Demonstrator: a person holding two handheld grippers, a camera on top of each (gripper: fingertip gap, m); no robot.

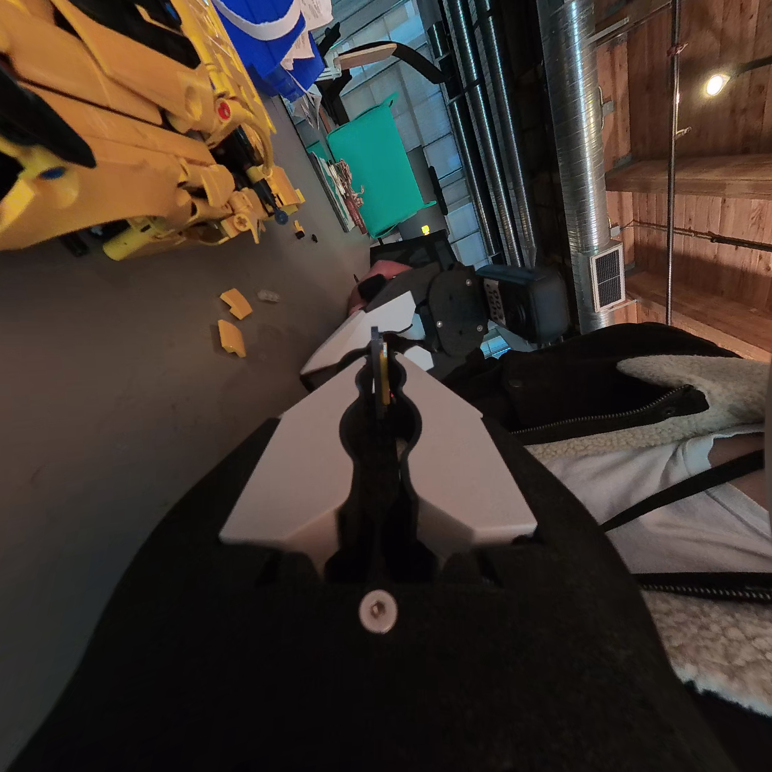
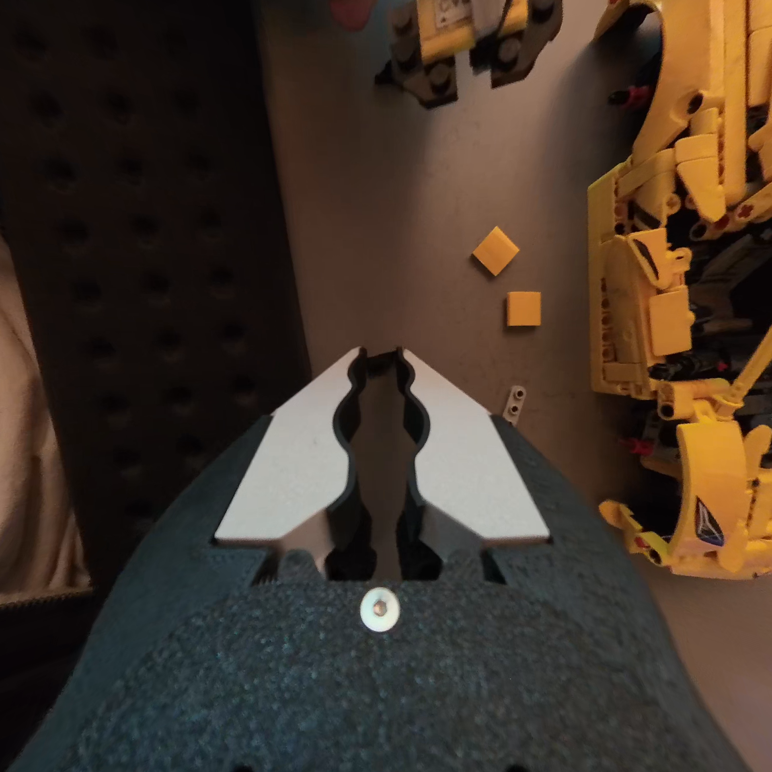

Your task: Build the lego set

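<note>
Left tool [image 1: 381, 367]: we find it clamped on a thin blue-and-yellow piece [image 1: 380, 378], held edge-on off the bench [image 1: 125, 397].
Right tool [image 2: 381, 355]: we note its jaws nearly together on a small dark part [image 2: 379, 360] at the tips.
Lego model [image 2: 676, 292]: yellow, part-built, lying on the bench to the right of the right tool.
Loose pieces: two yellow tiles [image 2: 495, 250] [image 2: 524, 308] and a small grey piece [image 2: 514, 402] between tool and model.
Surroundings: we record a teal bin [image 1: 376, 167] beyond the bench.
</note>
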